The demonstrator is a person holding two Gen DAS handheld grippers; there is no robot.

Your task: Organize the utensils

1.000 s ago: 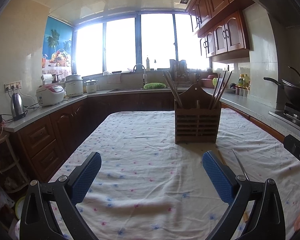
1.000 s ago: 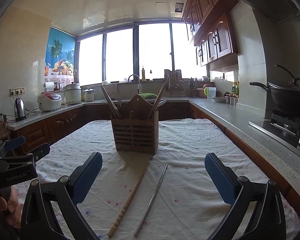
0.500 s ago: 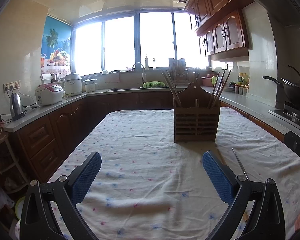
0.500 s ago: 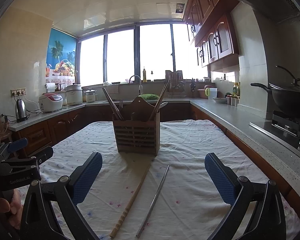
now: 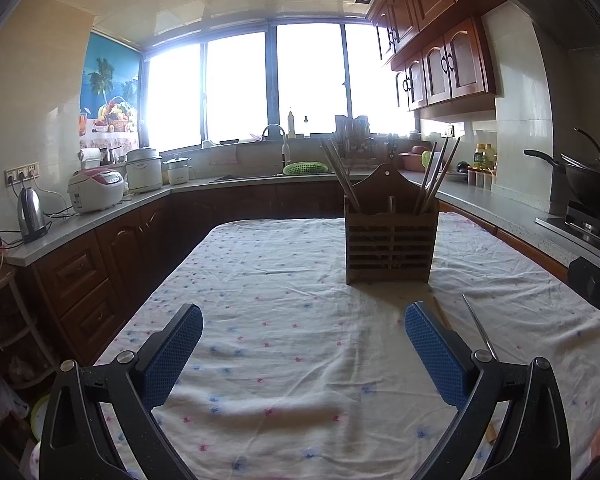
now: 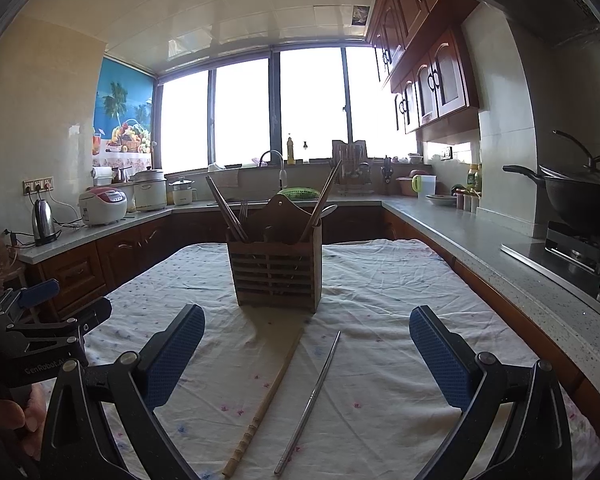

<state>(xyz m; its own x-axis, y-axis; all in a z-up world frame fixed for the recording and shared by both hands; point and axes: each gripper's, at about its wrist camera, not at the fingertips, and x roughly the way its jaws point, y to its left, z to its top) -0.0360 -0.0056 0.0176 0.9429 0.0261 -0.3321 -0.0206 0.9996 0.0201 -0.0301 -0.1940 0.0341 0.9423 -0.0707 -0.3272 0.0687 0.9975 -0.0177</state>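
Note:
A wooden utensil holder [image 6: 277,270] with chopsticks and a spoon in it stands on the table; it also shows in the left wrist view [image 5: 390,238]. A bamboo chopstick [image 6: 267,400] and a metal chopstick [image 6: 312,394] lie on the cloth in front of it, between the fingers of my right gripper [image 6: 306,356], which is open and empty above them. My left gripper [image 5: 303,354] is open and empty over bare cloth to the left; the metal chopstick [image 5: 479,330] lies just right of its right finger [image 5: 434,354].
The table carries a white flowered cloth [image 5: 284,280]. Kitchen counters run around it, with a kettle [image 5: 31,214] and rice cookers [image 5: 97,189] on the left, a sink [image 5: 276,148] at the back, and a wok on a stove [image 6: 580,200] on the right.
Both grippers have drifted slightly, so the holder sits a little farther in each view. Both stay open; nothing on the table has moved.

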